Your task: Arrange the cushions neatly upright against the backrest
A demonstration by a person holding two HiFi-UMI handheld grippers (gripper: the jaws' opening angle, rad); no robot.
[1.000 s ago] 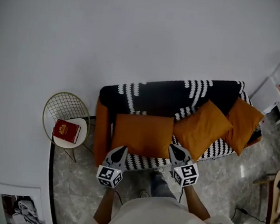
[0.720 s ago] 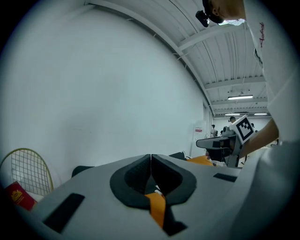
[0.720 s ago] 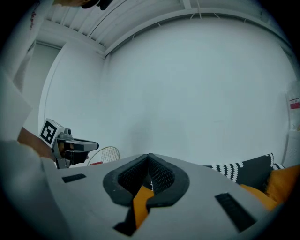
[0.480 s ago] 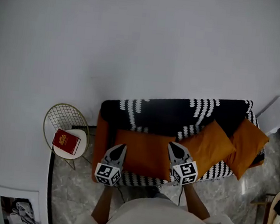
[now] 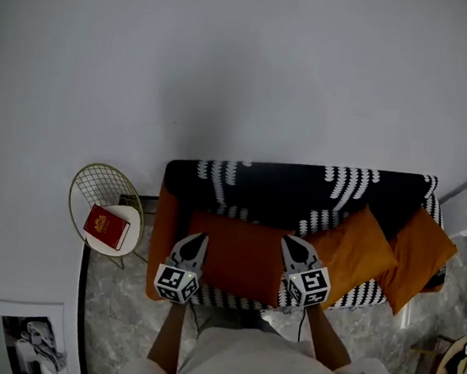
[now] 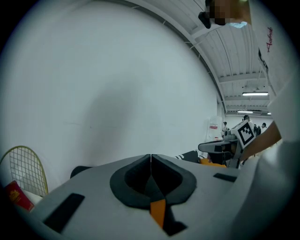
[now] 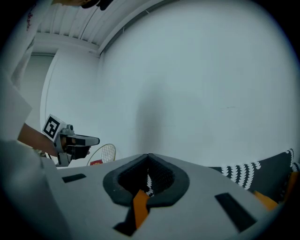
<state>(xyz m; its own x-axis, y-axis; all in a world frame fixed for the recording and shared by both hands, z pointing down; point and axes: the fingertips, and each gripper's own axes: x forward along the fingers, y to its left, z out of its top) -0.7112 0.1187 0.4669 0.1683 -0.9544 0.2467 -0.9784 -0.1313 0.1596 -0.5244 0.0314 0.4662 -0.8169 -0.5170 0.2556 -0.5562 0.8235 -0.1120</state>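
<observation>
At lower centre of the head view: two grippers in front of the sofa, ahead of the first cushion.
Left gripper (image 5: 201, 238) and right gripper (image 5: 288, 241) both have their jaws closed on nothing and flank the left cushion (image 5: 239, 253), which looks slumped low on the sofa (image 5: 164, 241). The middle cushion (image 5: 351, 248) and right cushion (image 5: 426, 248) sit cornerwise. Likely best: open both grippers, pinch the upper corners evenly, then stand the cushion square against the backrest (image 5: 283, 191).

The cushions (image 5: 239, 253) are orange cloth, matt. The sofa (image 5: 283, 191) wears a bumpy black-and-white cloth that looks knitted. The round chair (image 5: 100, 191) is thin gold metal wire. The floor (image 5: 112, 314) is smooth, shiny stone. The wall (image 5: 247, 59) is plain, smooth and matt.
</observation>
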